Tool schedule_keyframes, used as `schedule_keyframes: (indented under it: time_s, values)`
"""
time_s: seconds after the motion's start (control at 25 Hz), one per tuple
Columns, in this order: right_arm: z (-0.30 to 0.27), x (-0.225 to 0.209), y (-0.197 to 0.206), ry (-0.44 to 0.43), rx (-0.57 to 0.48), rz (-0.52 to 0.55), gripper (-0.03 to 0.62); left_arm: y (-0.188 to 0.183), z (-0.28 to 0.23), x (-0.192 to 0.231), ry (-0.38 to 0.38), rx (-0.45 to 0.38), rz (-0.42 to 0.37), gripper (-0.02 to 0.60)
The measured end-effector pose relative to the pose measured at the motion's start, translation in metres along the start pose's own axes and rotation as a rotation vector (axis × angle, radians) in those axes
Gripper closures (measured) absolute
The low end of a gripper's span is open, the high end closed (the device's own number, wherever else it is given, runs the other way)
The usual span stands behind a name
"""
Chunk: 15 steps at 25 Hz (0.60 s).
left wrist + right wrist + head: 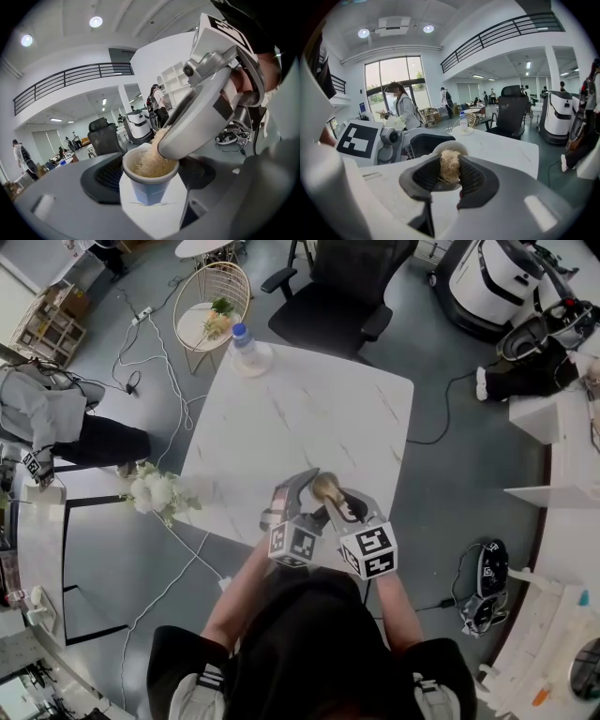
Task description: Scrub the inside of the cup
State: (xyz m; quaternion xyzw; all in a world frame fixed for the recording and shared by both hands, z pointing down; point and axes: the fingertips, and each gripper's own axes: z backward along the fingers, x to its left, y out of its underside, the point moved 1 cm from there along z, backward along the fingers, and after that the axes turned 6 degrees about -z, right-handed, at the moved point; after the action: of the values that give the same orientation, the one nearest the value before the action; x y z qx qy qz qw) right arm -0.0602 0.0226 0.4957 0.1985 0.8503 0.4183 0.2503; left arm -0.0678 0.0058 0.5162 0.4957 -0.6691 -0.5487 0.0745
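One cup (150, 183) sits up off the bench (309, 409), pinched between the wide-set jaws of the left gripper (305, 486). One wad of fibre scrubber (449, 166) goes into its mouth, clamped in the right gripper (339, 502) jaws. That's two grippers meeting over the near edge, and one bottle (242, 338) at the far corner.

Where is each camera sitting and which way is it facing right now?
Head view: on the person's head, looking steeply down at the table; shows both arms, left gripper, right gripper.
Left gripper view: rides the left gripper, looks along its jaws gripping the cup; right gripper reaches in from upper right.
Right gripper view: rides the right gripper, looks along its jaws clamping the scrubber; left gripper at left.
Shared: both gripper views show cup and scrubber.
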Motion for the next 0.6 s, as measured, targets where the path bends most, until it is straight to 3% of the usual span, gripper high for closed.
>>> schedule_keyframes:
  time_s: [0.6]
  values:
    - [0.012,-0.016,-0.004,0.046,-0.001,-0.038,0.487,-0.01,-0.003,-0.003,0.02,-0.027,-0.008,0.209]
